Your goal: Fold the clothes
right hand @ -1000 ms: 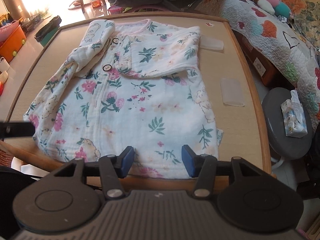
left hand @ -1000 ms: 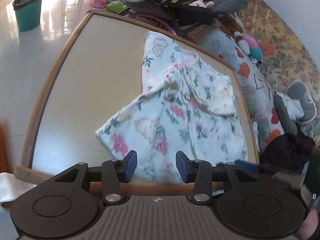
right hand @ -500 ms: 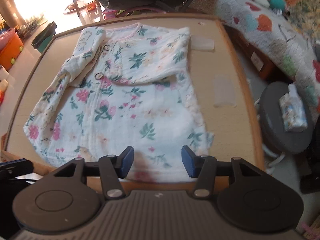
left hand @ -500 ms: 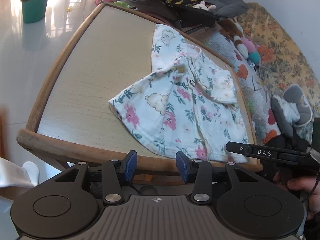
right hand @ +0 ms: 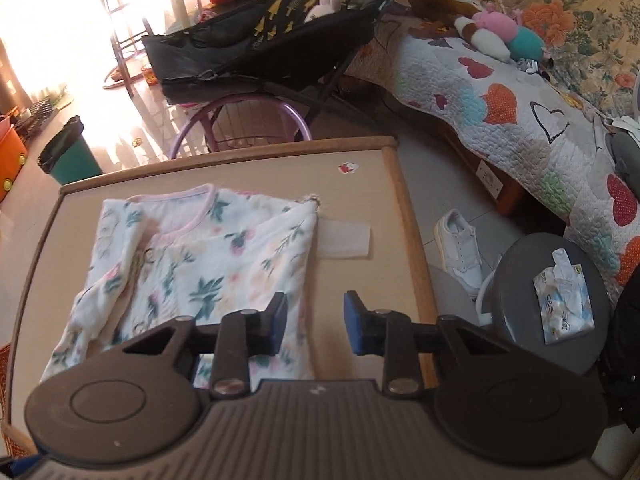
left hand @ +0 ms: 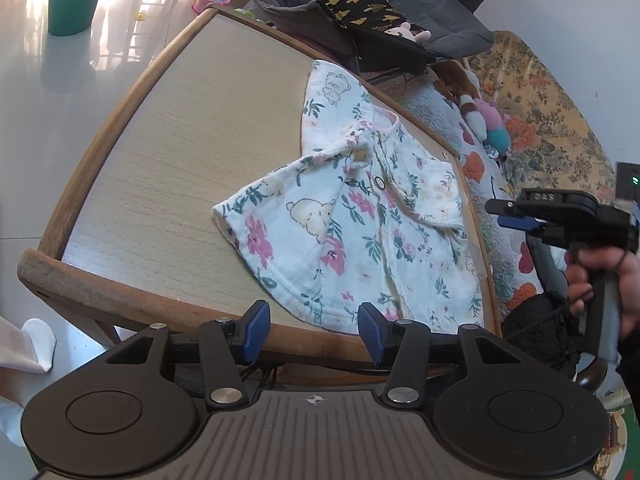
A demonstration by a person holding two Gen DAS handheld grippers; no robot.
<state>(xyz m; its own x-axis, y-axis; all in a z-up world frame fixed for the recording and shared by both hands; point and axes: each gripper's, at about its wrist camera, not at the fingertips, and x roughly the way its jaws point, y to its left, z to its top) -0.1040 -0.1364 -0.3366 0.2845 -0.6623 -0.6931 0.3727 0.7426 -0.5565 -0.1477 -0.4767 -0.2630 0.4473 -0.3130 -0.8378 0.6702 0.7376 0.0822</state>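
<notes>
A white floral baby top (left hand: 360, 232) lies on the wooden table (left hand: 180, 152), its sleeves folded in over the front. My left gripper (left hand: 314, 330) hovers just off the near table edge by the hem. Its jaws are opening and nothing is between them. In the right wrist view my right gripper (right hand: 314, 324) hangs over the right side edge of the top (right hand: 208, 264), above the table (right hand: 384, 208). Its jaws are closing and its pads press on nothing. The left wrist view also shows the right gripper (left hand: 504, 214), held by a hand at the table's right side.
A clear flat patch (right hand: 344, 238) lies on the table beside the top. A grey stool (right hand: 516, 280) with a tissue pack and a white shoe (right hand: 460, 248) stand to the right. A black bouncer seat (right hand: 260, 52), a teal bin (right hand: 68, 152) and a quilted bed (right hand: 520, 120) lie beyond.
The right gripper has swung forward and rightward from the hem to the top's right side, and its jaws have narrowed. The left gripper drew back off the hem to the table edge, its jaws slightly wider.
</notes>
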